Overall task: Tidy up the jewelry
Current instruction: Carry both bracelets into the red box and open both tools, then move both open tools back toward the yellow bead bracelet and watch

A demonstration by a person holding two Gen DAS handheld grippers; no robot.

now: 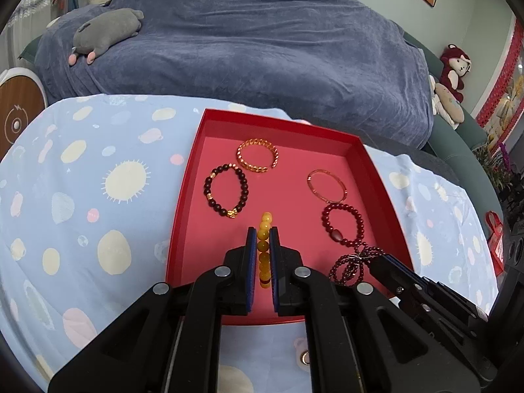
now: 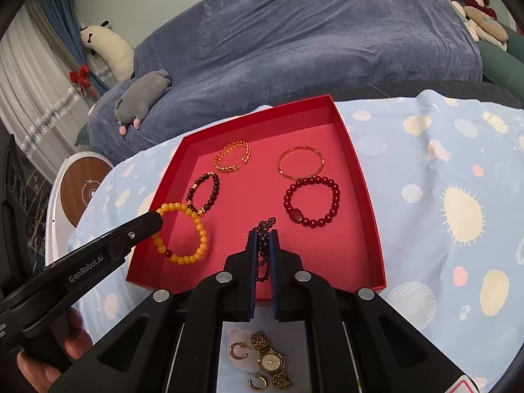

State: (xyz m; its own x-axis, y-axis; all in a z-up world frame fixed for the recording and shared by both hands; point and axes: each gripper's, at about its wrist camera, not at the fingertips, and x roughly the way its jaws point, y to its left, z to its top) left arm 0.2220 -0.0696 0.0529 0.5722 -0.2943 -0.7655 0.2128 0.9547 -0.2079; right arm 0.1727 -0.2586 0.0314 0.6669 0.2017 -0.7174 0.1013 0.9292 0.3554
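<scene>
A red tray [image 1: 209,124] [image 2: 366,177] lies on the spotted blue cloth. In it are a gold chain bracelet [image 1: 257,160] [image 2: 233,157], a dark bead bracelet [image 1: 226,195] [image 2: 203,193], a thin bangle [image 1: 326,186] [image 2: 300,163] and a red bead bracelet [image 1: 342,224] [image 2: 311,201]. My left gripper [image 1: 263,234] [image 2: 157,221] is shut on a yellow bead bracelet [image 1: 264,249] [image 2: 181,234] over the tray's near left. My right gripper [image 2: 263,234] [image 1: 380,258] is shut on a dark purple bead strand [image 2: 263,249] [image 1: 352,263] over the tray's near right.
A gold watch [image 2: 271,363] and two gold hoop earrings [image 2: 238,350] lie on the cloth below my right gripper. A blue-covered sofa [image 1: 262,49] with a grey plush toy [image 1: 104,32] stands behind the table.
</scene>
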